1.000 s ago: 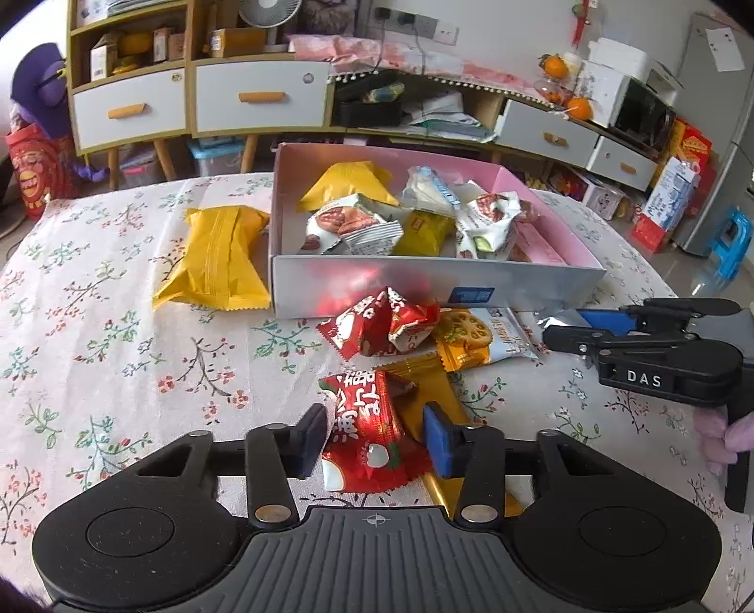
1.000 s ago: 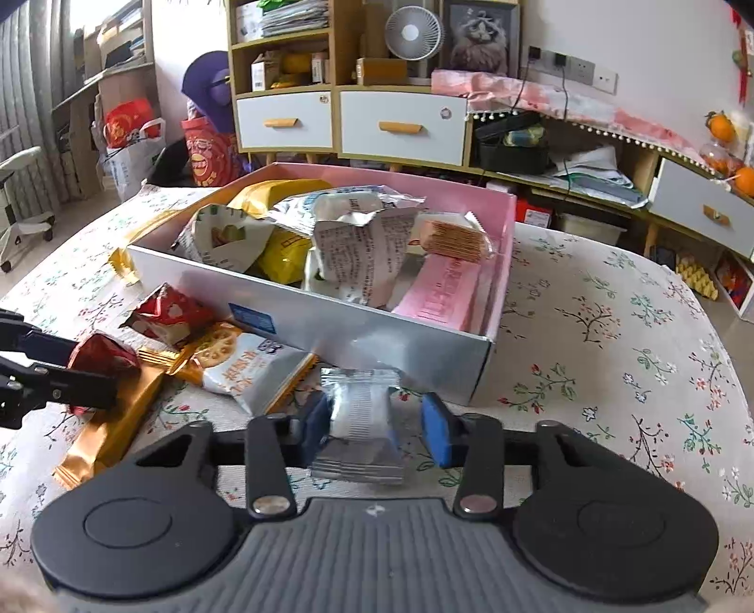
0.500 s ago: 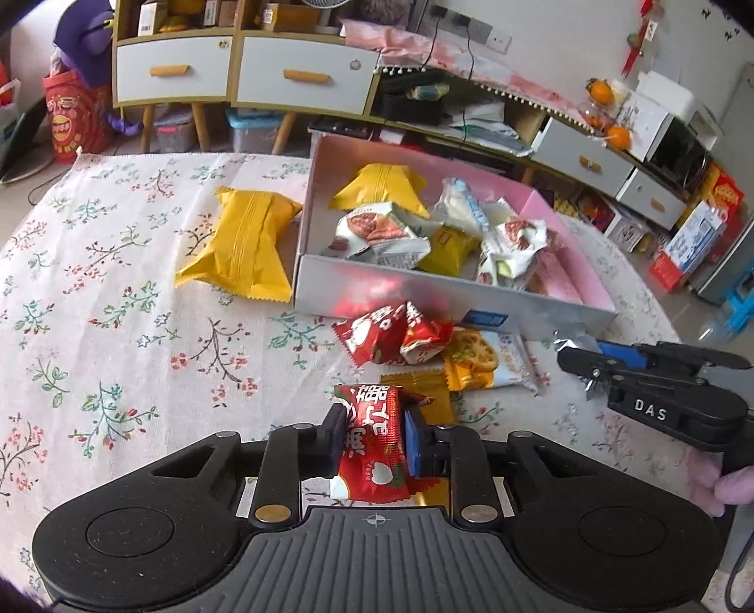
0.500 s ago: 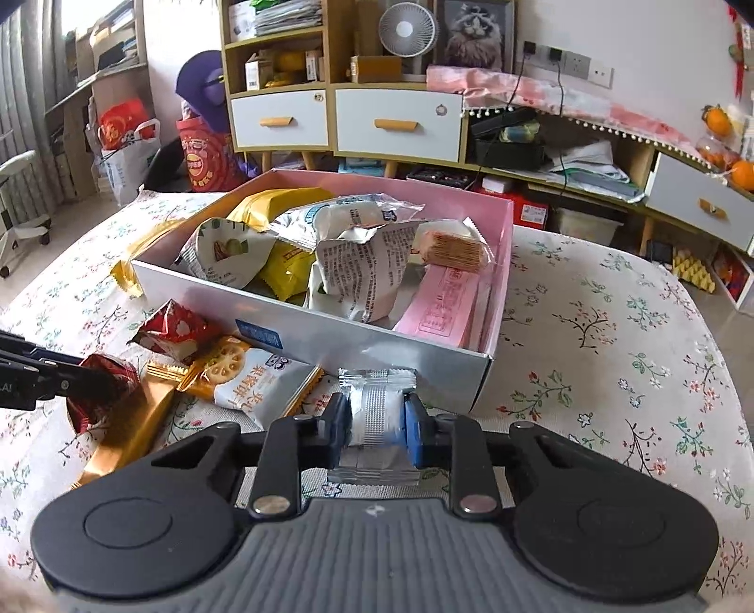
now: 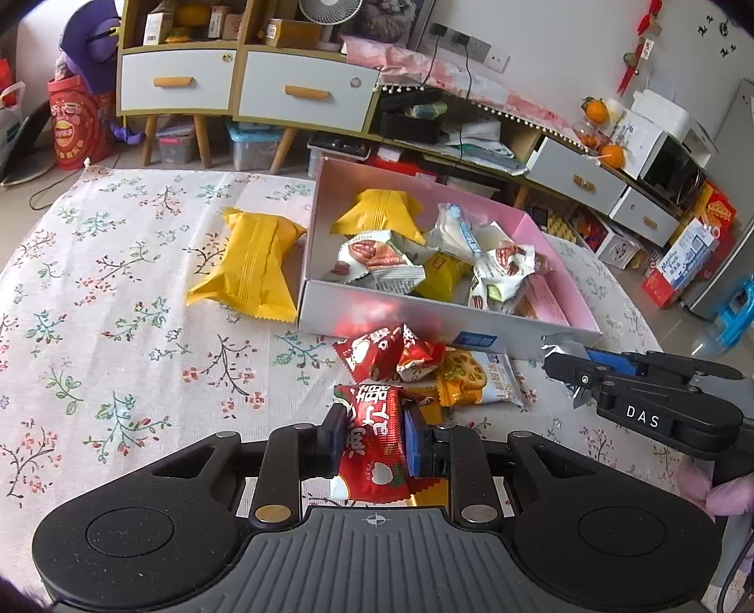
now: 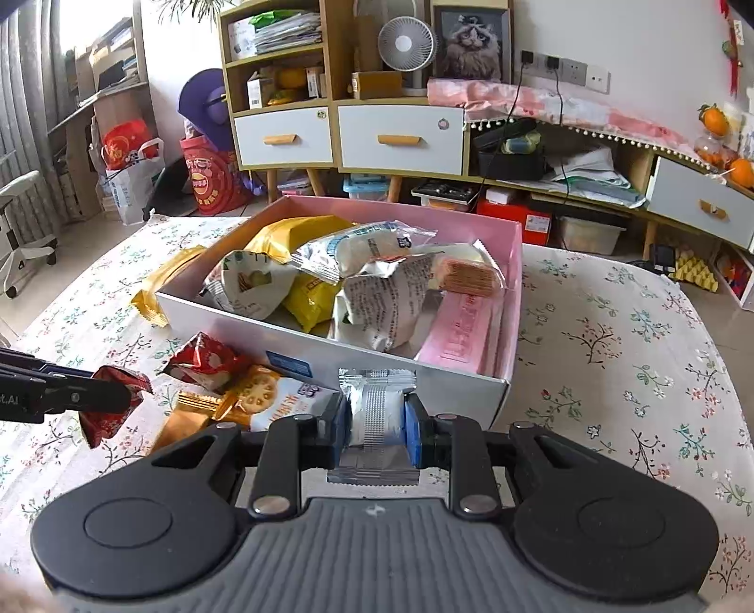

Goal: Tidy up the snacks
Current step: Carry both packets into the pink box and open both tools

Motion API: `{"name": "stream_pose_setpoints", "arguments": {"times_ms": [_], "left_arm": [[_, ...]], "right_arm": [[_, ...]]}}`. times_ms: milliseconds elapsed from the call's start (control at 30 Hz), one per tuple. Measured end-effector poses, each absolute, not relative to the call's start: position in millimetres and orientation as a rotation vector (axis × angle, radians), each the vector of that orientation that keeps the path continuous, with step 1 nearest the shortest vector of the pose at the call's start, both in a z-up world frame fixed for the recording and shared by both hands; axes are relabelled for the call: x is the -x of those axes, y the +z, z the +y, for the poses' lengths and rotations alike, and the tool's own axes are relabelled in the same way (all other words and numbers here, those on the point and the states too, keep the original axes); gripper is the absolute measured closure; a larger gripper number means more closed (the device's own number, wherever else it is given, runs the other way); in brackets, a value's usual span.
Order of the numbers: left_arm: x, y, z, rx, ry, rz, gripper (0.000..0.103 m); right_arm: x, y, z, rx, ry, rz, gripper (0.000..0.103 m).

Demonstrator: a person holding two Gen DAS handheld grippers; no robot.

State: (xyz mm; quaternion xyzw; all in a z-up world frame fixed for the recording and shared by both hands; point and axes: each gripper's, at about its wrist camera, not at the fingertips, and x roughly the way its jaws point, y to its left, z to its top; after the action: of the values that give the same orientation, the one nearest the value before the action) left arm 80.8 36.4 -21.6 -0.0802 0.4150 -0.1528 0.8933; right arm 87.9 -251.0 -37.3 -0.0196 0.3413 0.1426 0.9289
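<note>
My left gripper (image 5: 374, 436) is shut on a red snack packet (image 5: 372, 443), lifted just in front of the loose snacks. My right gripper (image 6: 374, 424) is shut on a small silver packet (image 6: 375, 415) close to the near wall of the pink-lined box (image 6: 391, 377). That box (image 5: 424, 311) holds several snacks. On the cloth before it lie another red packet (image 5: 386, 353), a biscuit packet (image 5: 476, 377) and a gold bar (image 6: 181, 419). A yellow bag (image 5: 249, 264) lies left of the box. The right gripper (image 5: 561, 365) shows at the right of the left wrist view.
The round table (image 5: 94, 283) has a floral cloth. Behind it stand white-drawer cabinets (image 6: 348, 136), a low shelf with clutter (image 6: 565, 160) and a fan (image 6: 405, 45). Bags (image 6: 207, 174) sit on the floor at the back left.
Both grippers closed on their packets: the left on the red packet, the right on the silver one. Both packets now sit slightly higher off the cloth.
</note>
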Motion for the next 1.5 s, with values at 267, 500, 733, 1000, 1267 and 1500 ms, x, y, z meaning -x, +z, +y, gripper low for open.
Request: {"name": "stream_pose_setpoints", "arguments": {"times_ms": [267, 500, 733, 1000, 1267, 1500], "left_arm": [[-79, -15, 36, 0.178, -0.328, 0.835, 0.081], [-80, -9, 40, 0.217, -0.332, 0.804, 0.081], [-85, 3, 28, 0.25, -0.356, 0.753, 0.081], [-113, 20, -5, 0.227, -0.387, 0.706, 0.081], [-148, 0, -29, 0.218, -0.367, 0.715, 0.081], [-159, -15, -36, 0.226, -0.346, 0.709, 0.08]], "right_arm": [[-88, -31, -252, 0.006, 0.285, 0.682, 0.08], [-93, -23, -260, -0.071, 0.258, 0.665, 0.08], [-102, -21, -274, -0.165, 0.213, 0.655, 0.08], [-119, -20, -283, -0.339, 0.179, 0.631, 0.08], [-131, -27, -288, -0.409, 0.167, 0.632, 0.08], [-136, -34, -292, -0.434, 0.161, 0.641, 0.08]]}}
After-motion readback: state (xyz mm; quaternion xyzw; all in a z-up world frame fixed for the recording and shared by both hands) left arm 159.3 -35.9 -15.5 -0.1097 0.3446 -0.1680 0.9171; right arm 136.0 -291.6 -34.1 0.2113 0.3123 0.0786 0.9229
